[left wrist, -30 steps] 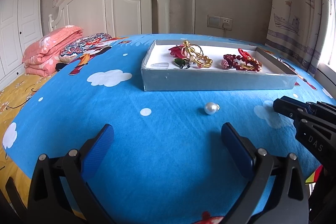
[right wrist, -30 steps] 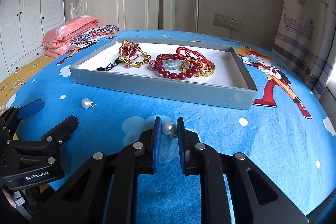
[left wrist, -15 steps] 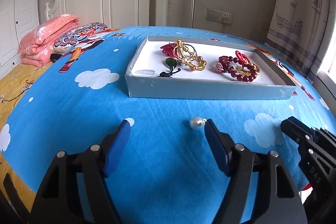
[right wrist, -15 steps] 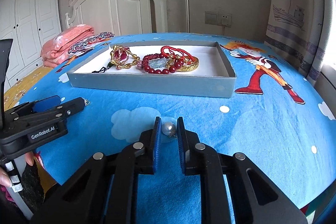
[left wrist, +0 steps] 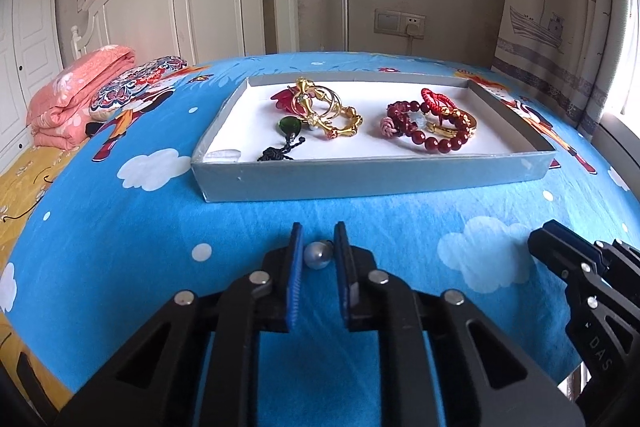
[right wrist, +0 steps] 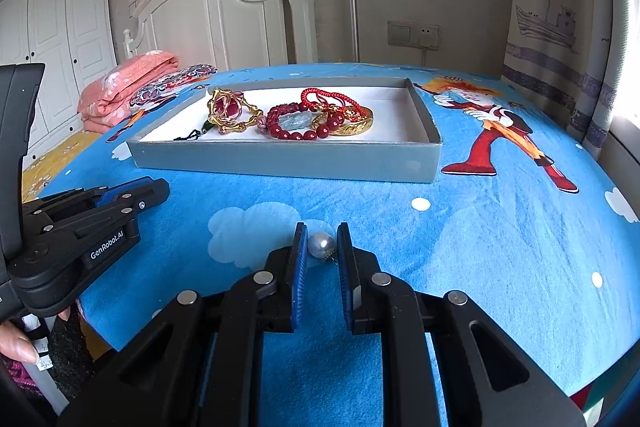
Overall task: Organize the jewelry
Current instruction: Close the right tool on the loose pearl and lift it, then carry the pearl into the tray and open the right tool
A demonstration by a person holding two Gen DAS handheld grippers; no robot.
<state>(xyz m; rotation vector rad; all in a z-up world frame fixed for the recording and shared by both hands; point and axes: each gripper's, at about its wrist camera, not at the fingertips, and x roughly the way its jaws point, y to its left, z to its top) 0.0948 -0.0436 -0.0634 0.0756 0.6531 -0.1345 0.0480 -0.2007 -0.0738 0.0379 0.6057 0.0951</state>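
Gripping pearl earring each: left tongs [left wrist: 316,257], right tongs [right wrist: 322,247] pinch round pearls; smooth spheres may squirt out before tray [left wrist: 360,183]

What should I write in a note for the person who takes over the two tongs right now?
Left tongs: shut on a pearl, just above the blue bedsheet.
Right tongs: shut on a second pearl, also low over the sheet.
Grey tray: lies ahead of both tongs on the bed. Inside are the gold bangles, a green pendant and the red bead bracelets.
Done: both pearls are gripped.
Left: carry each pearl over the tray's near wall, set it on the white bottom, open the tongs.
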